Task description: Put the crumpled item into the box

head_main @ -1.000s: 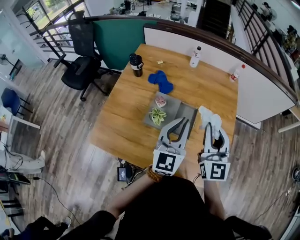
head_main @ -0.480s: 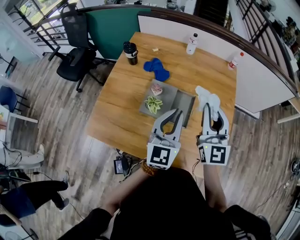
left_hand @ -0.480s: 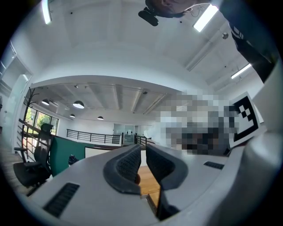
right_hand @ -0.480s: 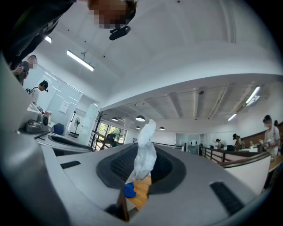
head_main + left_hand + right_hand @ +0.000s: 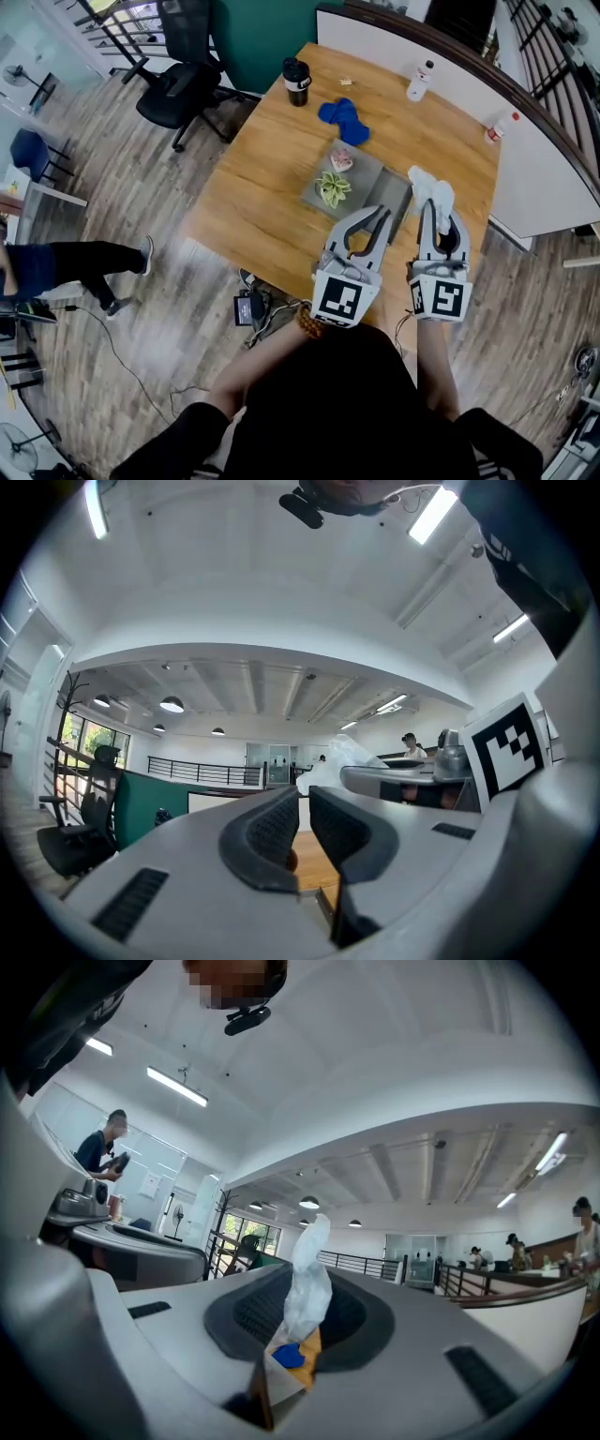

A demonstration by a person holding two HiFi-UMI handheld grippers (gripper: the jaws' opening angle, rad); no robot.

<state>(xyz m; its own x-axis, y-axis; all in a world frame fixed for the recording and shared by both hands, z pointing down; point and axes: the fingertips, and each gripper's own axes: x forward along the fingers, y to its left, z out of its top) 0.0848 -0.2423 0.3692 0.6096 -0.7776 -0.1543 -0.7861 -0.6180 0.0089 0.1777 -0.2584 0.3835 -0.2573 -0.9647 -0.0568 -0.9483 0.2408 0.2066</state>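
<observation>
One crumpled item (image 5: 432,191), one box (image 5: 373,174)

Head view steeply down on table (image 5: 262,187); gripper views level along jaws (crumpled item (image 5: 429,192) shared)

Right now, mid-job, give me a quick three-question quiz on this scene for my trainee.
1. Which tongs hold the white crumpled item? A left, B right, C neither.
2. True or false: the blue cloth lies inside the grey box.
3. What colour is the cup near the far edge of the table?
Key: 1 B, the right tongs. 2 False, it lies on the table. 3 Black.
</observation>
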